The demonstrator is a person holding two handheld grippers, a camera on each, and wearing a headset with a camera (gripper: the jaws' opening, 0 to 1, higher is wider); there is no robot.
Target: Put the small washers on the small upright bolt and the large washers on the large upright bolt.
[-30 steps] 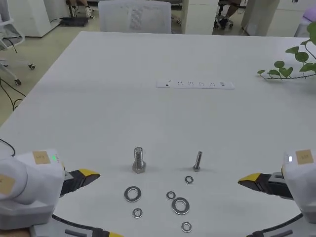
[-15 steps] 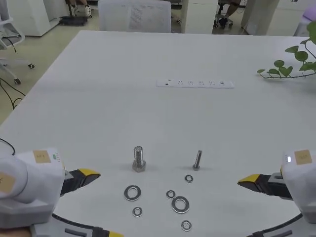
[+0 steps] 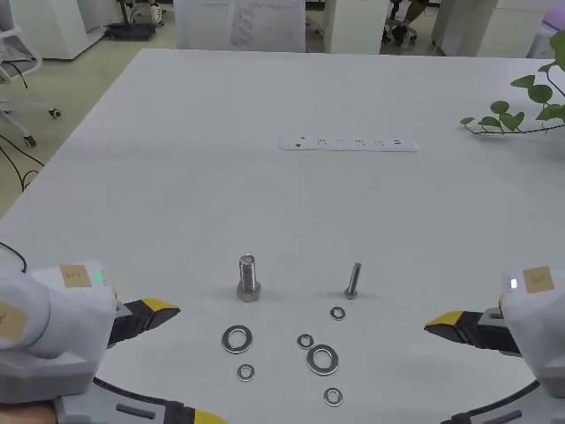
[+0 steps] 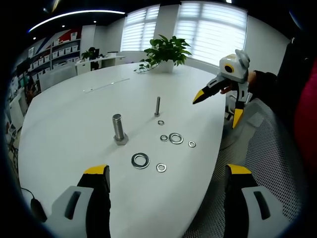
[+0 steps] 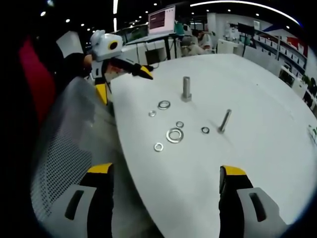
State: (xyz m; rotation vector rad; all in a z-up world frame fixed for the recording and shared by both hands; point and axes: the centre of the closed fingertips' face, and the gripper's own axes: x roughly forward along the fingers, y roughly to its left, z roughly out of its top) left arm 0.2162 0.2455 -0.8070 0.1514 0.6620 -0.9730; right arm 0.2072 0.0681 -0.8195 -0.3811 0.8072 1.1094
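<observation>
Gripping washers (image 3: 322,359): prob thin, light, slick steel, so pinch at rim. Ur left gripper (image 4: 167,171) & right gripper (image 5: 167,169) gape wide, empty.

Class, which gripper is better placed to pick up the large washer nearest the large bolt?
Probably left: the left gripper, open, lies closest to that large washer, while the right gripper sits over on the small bolt side.

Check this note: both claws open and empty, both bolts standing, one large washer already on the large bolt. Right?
Not quite: the head view shows both large washers lying flat on the table, none on the large bolt. The rest holds.
</observation>
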